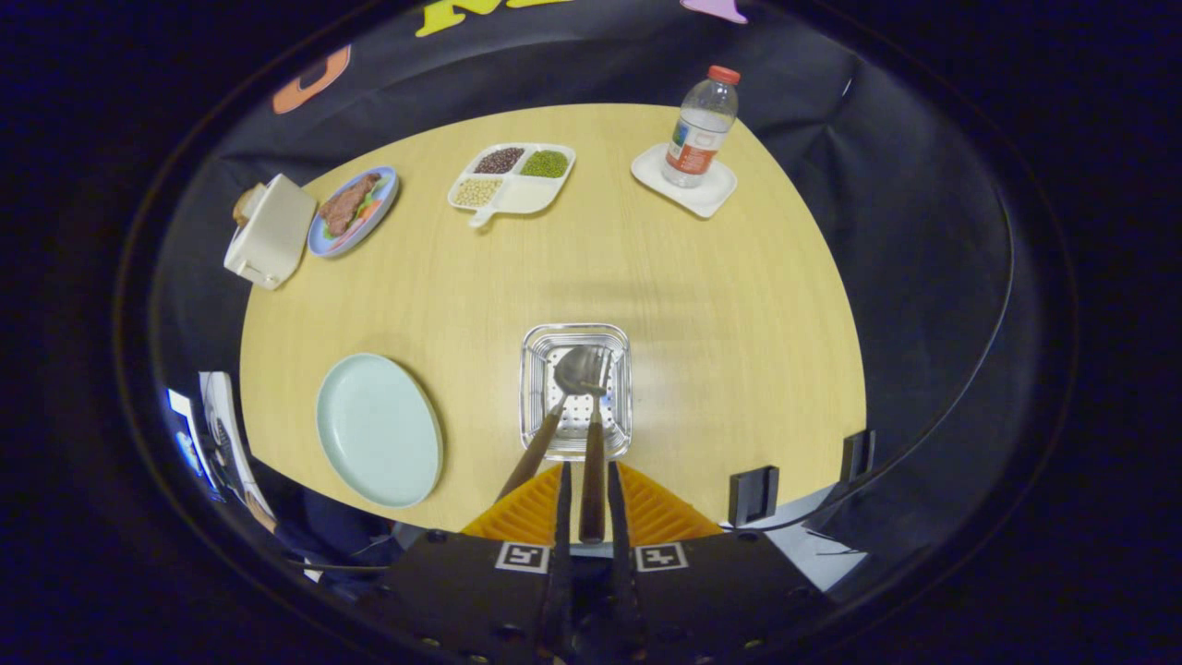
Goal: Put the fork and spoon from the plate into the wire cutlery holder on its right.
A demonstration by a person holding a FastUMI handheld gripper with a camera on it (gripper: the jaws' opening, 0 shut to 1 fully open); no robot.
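Fork (594, 434): brown handle clamped between my fingers (561, 503), tines down inside the holder.
Spoon (554, 406): already in the holder, bowl low at the far side, brown handle leaning out to the near left, just beside my fork.
Wire cutlery holder (574, 340): square steel basket with a perforated floor, standing directly ahead of my gripper (591, 503).
Plate (377, 430): pale green, left of the holder, bare.
Progress: by my reckoning the last step, only the release left.
Risk: letting go at this tilt could drop the fork handle against the spoon, or tip the light holder; dragging the handle back could do the same.
Table (720, 314): light wood.
Far side: divided tray of beans (512, 175), bottle (702, 125) on a white dish, plate of food (354, 209), white box.
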